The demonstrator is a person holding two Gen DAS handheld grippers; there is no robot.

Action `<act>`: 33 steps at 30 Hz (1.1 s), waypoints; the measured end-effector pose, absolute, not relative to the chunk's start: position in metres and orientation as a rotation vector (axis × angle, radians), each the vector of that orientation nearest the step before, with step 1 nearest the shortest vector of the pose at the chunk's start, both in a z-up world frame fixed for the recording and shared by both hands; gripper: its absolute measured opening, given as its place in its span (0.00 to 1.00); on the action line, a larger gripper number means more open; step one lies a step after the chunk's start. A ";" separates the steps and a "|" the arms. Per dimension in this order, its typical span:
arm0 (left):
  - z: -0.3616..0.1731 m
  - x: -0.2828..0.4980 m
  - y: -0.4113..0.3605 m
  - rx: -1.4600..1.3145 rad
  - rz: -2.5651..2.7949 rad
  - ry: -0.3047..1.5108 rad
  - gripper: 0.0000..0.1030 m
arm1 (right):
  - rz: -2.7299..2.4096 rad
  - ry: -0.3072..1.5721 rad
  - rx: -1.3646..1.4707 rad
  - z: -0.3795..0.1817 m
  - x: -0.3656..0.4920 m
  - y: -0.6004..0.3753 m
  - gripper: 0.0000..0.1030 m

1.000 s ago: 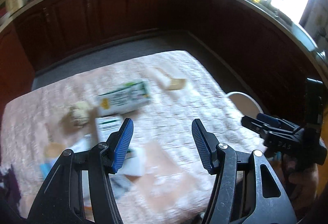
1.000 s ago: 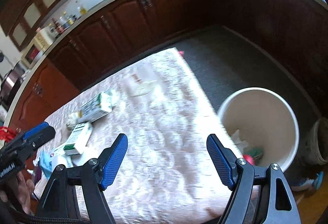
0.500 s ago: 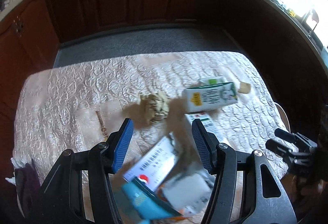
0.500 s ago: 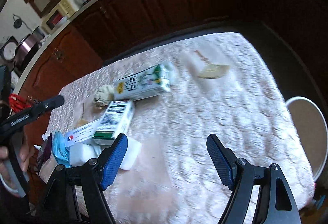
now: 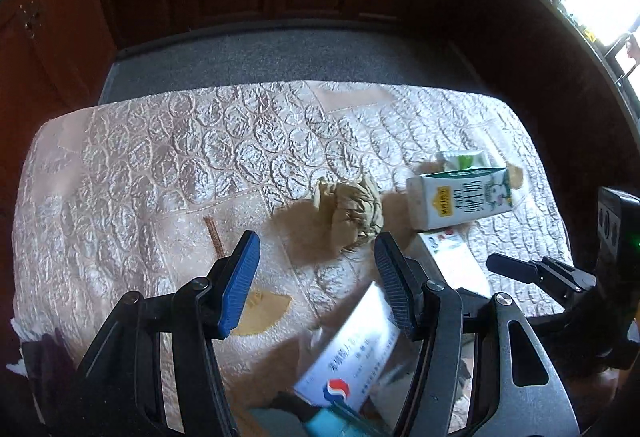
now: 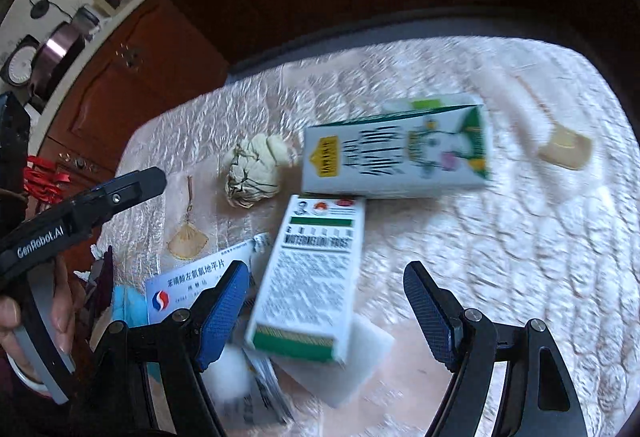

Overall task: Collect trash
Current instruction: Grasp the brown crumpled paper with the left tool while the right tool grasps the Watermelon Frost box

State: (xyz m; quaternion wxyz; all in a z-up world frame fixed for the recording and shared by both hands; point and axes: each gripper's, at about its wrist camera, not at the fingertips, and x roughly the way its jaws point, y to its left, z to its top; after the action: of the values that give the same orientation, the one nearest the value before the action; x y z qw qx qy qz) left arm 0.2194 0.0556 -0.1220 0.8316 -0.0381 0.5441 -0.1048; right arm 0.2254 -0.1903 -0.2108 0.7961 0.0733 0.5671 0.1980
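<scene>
The left tongs [image 5: 316, 277] are hanging over the tabletop [image 5: 160, 157] with their blue pads standing apart and nothing between them but the quilted pink cloth. Just beyond their tips, toward the right pad, a crumpled paper ball [image 5: 352, 209] is lying on the cloth. Farther out on the right side of these tongs a green-and-white milk carton [image 5: 460, 197] is lying on its side. Under the right pad a white box with a red-and-blue logo [image 5: 352, 357] is showing, partly hidden by the tongs' frame.

The right tongs [image 6: 326, 301] are likewise standing open and gripping nothing. A white-and-green medicine box [image 6: 312, 277] is lying flat in the gap between the pads, nearer the left pad, though the pads are not pressing on it. It is resting partly on a white foam piece [image 6: 360, 357]. Straight ahead of these tongs the milk carton is lying crosswise, its long side touching or nearly touching the far end of the medicine box; which one cannot be told through the blur. The paper ball is sitting ahead and to the left. A person's hand [image 6: 36, 313] is holding the left tongs at the left edge of the right wrist view.
</scene>
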 end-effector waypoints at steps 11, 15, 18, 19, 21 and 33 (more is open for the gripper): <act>-0.153 0.259 0.028 -0.019 -0.279 1.228 0.63 | 0.500 1.227 0.152 -0.221 0.229 -0.198 0.52; -0.177 0.274 0.010 0.061 -0.281 1.293 0.63 | 0.503 1.176 0.196 -0.207 0.211 -0.228 0.52; -0.191 0.281 0.004 0.078 -0.273 1.336 0.56 | 0.475 1.155 0.218 -0.203 0.204 -0.247 0.52; -0.193 0.283 0.004 0.064 -0.279 1.345 0.41 | 0.469 1.152 0.232 -0.204 0.202 -0.252 0.52; -0.194 0.283 0.005 0.046 -0.296 1.349 0.28 | 0.463 1.148 0.237 -0.206 0.198 -0.256 0.52; -0.127 0.237 0.016 0.076 -0.256 1.157 0.22 | 0.444 1.102 0.250 -0.197 0.175 -0.277 0.52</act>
State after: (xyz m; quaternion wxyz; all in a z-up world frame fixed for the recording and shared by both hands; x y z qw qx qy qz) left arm 0.2373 0.0157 -0.1270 0.8290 0.0357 0.5449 -0.1208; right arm 0.1750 -0.2769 -0.1969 0.8214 0.1174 0.5176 0.2088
